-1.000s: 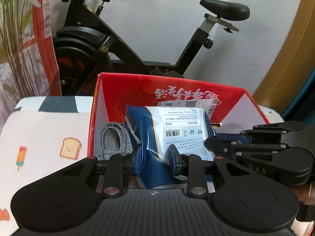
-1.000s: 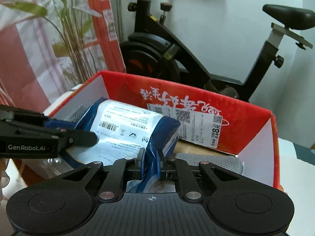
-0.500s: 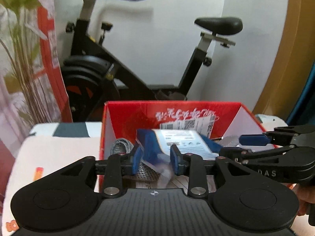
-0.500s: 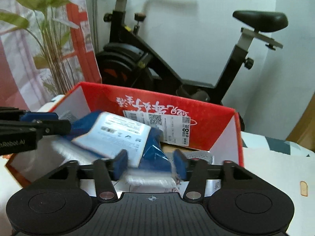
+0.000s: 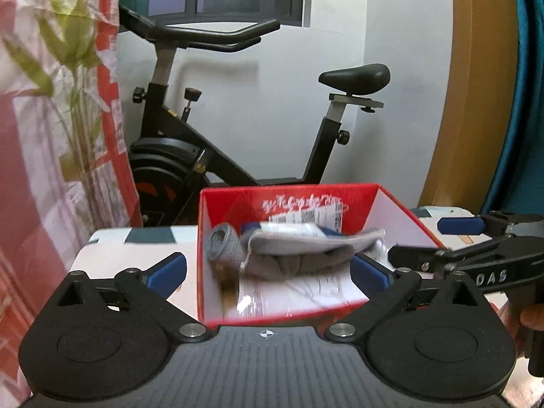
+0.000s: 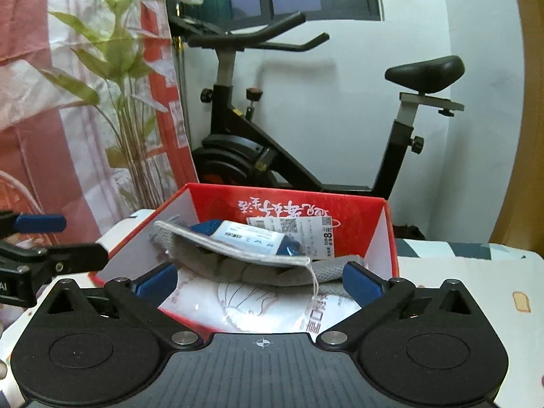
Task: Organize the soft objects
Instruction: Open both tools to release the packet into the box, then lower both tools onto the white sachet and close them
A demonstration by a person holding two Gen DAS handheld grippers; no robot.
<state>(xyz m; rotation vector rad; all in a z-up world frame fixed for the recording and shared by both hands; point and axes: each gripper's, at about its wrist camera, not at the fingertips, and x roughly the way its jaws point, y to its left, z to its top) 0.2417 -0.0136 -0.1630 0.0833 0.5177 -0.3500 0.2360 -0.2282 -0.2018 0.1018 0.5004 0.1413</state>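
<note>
The blue-and-white packet [image 6: 250, 238] lies inside the red cardboard box [image 6: 386, 234], resting on top of a grey knitted cloth [image 6: 268, 268] toward the back wall, where a white barcode label [image 6: 299, 229] is stuck. Under the cloth, a clear plastic-wrapped white pack [image 6: 268, 309] covers the box floor at the front. In the left wrist view the same pile is a little blurred: packet [image 5: 292, 229], grey cloth [image 5: 282, 251], box [image 5: 404, 217].

Right gripper [image 6: 260, 284] hangs just in front of the box, jaws spread wide with nothing between the blue pads [image 6: 360, 284]. Left gripper [image 5: 268, 272] likewise stands wide open and empty, pads [image 5: 166, 270] well apart, framing the box's near wall. Each gripper shows at the edge of the other's view, right gripper [image 5: 476, 248], left gripper [image 6: 44, 241].

The box sits on a white cloth printed with toast [image 6: 469, 272]. Behind it stands a black exercise bike [image 6: 258, 156], with a leafy plant [image 6: 112, 78] at the left.
</note>
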